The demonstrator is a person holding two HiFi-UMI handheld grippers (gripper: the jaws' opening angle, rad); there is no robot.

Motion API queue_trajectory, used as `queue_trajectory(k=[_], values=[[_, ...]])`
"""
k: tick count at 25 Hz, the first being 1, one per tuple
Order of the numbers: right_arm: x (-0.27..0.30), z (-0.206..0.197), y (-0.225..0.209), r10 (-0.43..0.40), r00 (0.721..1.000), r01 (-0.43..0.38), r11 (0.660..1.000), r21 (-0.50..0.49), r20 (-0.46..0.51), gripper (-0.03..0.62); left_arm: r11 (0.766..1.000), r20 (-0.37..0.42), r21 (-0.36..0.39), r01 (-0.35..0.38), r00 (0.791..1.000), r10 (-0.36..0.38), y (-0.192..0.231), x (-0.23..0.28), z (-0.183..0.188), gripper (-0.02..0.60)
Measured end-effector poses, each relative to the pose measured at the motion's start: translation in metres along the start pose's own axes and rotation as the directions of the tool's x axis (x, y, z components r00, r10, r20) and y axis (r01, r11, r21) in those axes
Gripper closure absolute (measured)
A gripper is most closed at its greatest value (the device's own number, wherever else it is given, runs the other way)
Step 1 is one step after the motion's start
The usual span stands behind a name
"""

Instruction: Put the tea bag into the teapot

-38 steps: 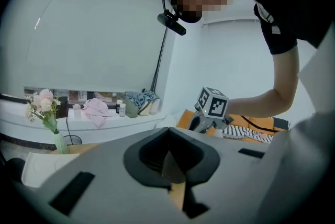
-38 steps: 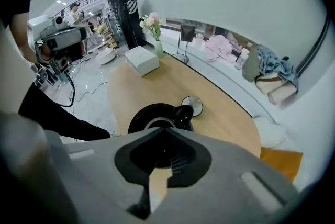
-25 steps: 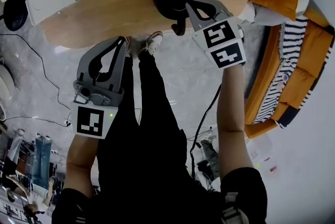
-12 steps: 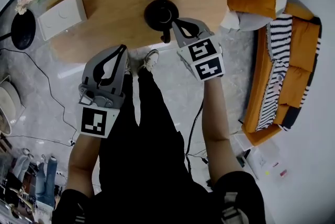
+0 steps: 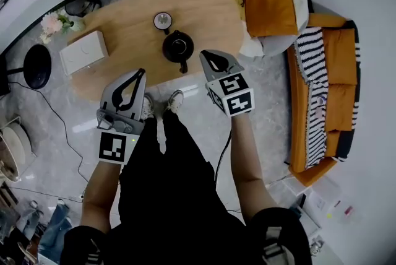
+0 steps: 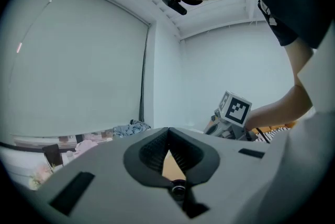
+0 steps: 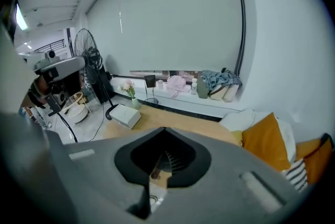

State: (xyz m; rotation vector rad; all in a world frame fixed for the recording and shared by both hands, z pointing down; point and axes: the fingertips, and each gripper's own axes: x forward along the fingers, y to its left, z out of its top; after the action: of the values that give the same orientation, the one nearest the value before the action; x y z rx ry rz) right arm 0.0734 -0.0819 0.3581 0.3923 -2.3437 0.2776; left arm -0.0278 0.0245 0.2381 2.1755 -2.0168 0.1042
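The black teapot [image 5: 177,47] stands with its lid on near the front edge of the oval wooden table [image 5: 124,28]. Just behind it sits a small round white cup [image 5: 163,20]. I see no tea bag in any view. My left gripper [image 5: 142,72] hangs over the floor in front of the table, shut, with nothing between its tips [image 6: 168,129]. To the right of the teapot and nearer than it, my right gripper [image 5: 203,54] is also shut and empty [image 7: 165,129]. Its view looks over the table [image 7: 178,121].
A white box [image 5: 83,52] lies on the table's left part, with flowers [image 5: 52,23] beyond it. An orange cushion [image 5: 270,0] and a striped sofa [image 5: 325,90] stand to the right. A black lamp base [image 5: 37,65] and cables are on the floor at left.
The head view has pulled up and back, so the table and teapot look smaller and farther. Both grippers stay shut; the right one has drawn back from over the teapot.
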Motion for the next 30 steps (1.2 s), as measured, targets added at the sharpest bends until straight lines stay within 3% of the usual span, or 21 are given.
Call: queue_trajectory(k=[9,17,20,24,30], values=[[-0.074,0.037,-0.023,-0.104,0.987,0.101,0.995,0.027,0.126,0.589,0.998,0.098,0.061,-0.016,0.995,0.01,-0.01,-0.016,0.072,0.574],[-0.135,0.069,-0.03,-0.183,0.949,0.175,0.983,0.055,0.257,0.589,0.991,0.178,0.119,-0.053,0.984,0.031,-0.009,-0.038,0.121,0.574],[-0.157,0.086,-0.032,-0.222,0.926,0.219,0.975,0.045,0.306,0.589,0.988,0.2,0.138,-0.067,0.979,0.038,-0.005,-0.044,0.136,0.574],[-0.193,0.11,-0.039,-0.268,0.881,0.273,0.961,0.045,0.389,0.589,0.971,0.211,0.224,-0.085,0.977,0.037,0.003,-0.049,0.153,0.574],[-0.232,0.142,-0.04,-0.288,0.806,0.304,0.951,0.056,0.518,0.589,0.966,0.265,0.216,-0.141,0.961,0.081,0.022,-0.063,0.181,0.574]])
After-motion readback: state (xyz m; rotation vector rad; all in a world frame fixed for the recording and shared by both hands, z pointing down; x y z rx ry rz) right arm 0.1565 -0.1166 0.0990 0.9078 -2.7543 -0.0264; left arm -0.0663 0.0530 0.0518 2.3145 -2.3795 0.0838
